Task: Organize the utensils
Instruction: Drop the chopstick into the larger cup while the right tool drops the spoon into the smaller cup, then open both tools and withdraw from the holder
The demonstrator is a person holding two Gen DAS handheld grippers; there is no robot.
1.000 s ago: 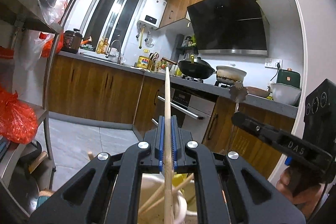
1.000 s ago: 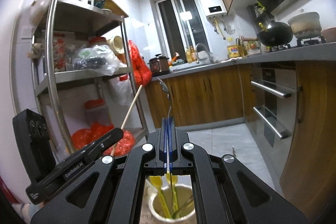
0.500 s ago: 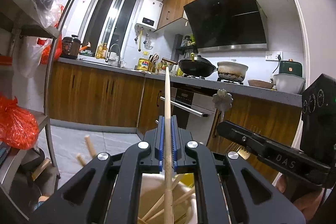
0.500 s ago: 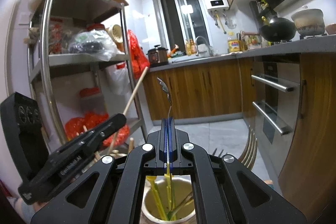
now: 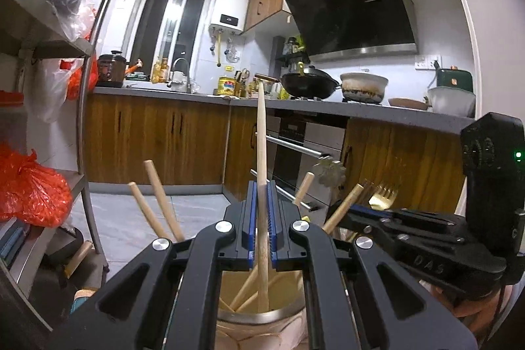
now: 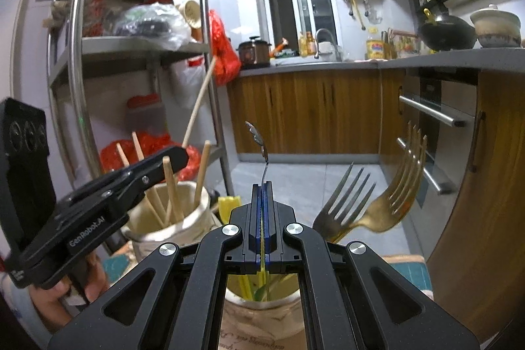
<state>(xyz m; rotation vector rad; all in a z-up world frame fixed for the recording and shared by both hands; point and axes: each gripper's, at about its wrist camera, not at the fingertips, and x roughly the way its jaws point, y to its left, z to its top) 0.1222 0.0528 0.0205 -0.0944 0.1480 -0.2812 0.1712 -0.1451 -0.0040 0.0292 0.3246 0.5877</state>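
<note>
In the left wrist view my left gripper [image 5: 261, 186] is shut on a long wooden handle [image 5: 261, 136]. Its lower end reaches down inside a cream utensil holder [image 5: 262, 319] with several other wooden handles [image 5: 157, 202]. My right gripper [image 6: 262, 186] is shut on a thin metal utensil [image 6: 259, 143] with a decorated tip. That utensil hangs down into a beige holder [image 6: 259, 328] with yellow handles inside. Two forks [image 6: 347, 199] stand tines-up in it. Each gripper shows in the other's view: the right gripper [image 5: 344, 210] and the left gripper [image 6: 178, 154].
A steel shelf rack [image 6: 77, 61] with red bags [image 5: 29, 189] stands on the left. Wooden cabinets [image 5: 157, 136], an oven with bar handles [image 6: 433, 113] and a worktop with pots [image 5: 308, 82] run along the back and right. Grey tiled floor [image 6: 302, 182] lies between.
Both grippers have sunk with their utensils. The wooden handle and the metal utensil now reach into the holders, and the other handles and the forks have come up into view.
</note>
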